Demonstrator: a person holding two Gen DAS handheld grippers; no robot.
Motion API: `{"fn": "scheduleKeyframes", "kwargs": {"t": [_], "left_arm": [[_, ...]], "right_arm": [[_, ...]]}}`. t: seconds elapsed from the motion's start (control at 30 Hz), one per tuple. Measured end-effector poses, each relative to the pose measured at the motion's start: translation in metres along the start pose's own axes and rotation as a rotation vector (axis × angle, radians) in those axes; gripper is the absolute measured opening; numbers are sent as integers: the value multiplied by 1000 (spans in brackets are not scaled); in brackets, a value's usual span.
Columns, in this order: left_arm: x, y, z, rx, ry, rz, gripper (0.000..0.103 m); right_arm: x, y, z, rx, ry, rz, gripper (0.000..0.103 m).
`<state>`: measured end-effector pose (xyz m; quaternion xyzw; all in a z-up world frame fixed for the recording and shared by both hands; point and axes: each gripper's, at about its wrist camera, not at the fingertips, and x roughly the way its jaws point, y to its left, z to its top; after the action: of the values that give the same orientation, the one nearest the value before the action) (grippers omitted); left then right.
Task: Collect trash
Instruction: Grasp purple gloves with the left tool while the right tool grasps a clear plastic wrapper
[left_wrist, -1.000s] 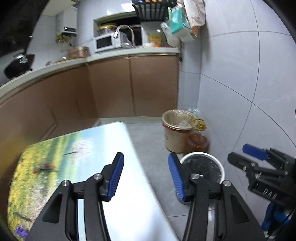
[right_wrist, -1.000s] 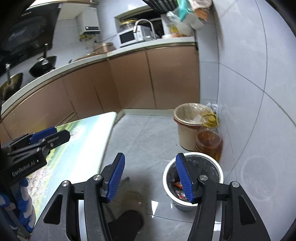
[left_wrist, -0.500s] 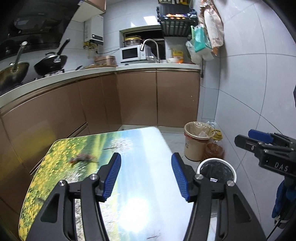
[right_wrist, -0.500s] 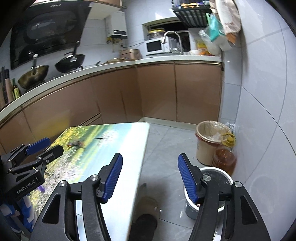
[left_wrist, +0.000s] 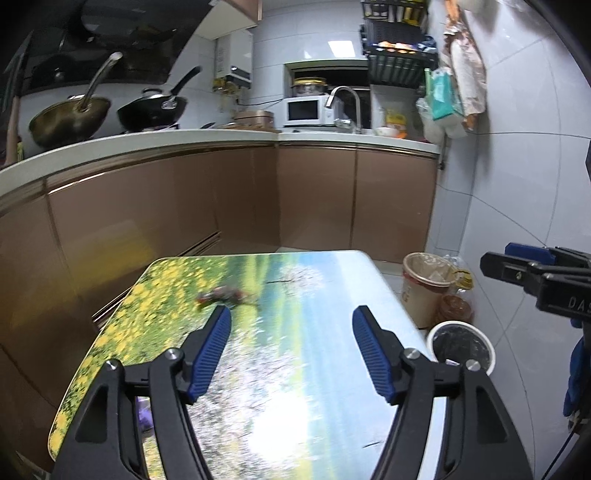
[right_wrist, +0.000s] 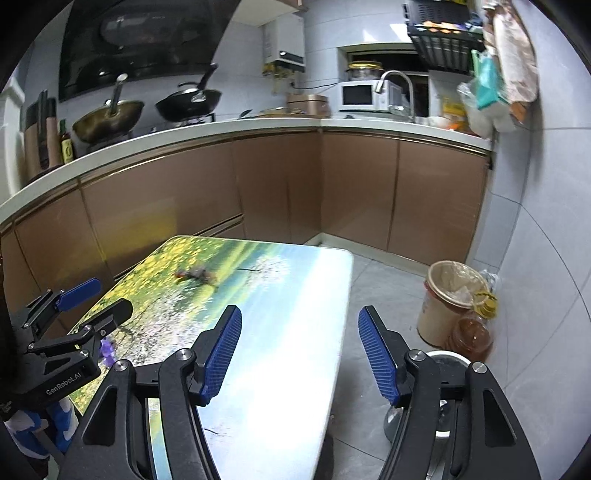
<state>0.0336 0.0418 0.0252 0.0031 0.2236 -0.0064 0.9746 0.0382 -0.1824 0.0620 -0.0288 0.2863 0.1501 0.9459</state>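
Observation:
A small table (left_wrist: 317, 332) with a printed meadow picture fills the middle of both views. A small brownish scrap of trash (left_wrist: 225, 295) lies on its far left part, also in the right wrist view (right_wrist: 195, 275). A purple scrap (right_wrist: 107, 349) lies near the table's left edge. My left gripper (left_wrist: 291, 354) is open and empty above the table. My right gripper (right_wrist: 301, 354) is open and empty over the table's right edge. A white bin with a black liner (left_wrist: 461, 349) stands on the floor right of the table.
A tan bin with a clear liner (right_wrist: 448, 302) and an oil bottle (right_wrist: 474, 332) stand by the tiled wall. Brown cabinets (left_wrist: 314, 195) with a white counter run behind the table. Woks (left_wrist: 70, 118) sit on the stove.
Both grippers have risen and swung left from above the white bin toward the table. The table top and counter now fill the views. Both stay open.

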Motion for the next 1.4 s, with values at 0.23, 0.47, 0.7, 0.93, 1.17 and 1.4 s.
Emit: {"fn": "scheduleKeyframes", "kwargs": {"t": [0.23,0.47,0.7,0.93,1.17,1.4], "left_arm": [[7,48,-20,-50,27,80,68],[3,116,-68,-150,85,153,71],[10,165,-116,-243,189,163,74],[30,172,-119,-249,217,131,74],[66,182,-122,-267,282,110,74],[83,192,-125,-306,369,35,56]], "right_arm": [[28,38,5,-57,40,60,65],[68,70,10,-125,91,123,66],[122,95,9,-163,148,198,69],[177,123,11,-208,200,260,69],[232,151,27,-279,216,311,72],[294,175,42,-358,231,335,73]]}}
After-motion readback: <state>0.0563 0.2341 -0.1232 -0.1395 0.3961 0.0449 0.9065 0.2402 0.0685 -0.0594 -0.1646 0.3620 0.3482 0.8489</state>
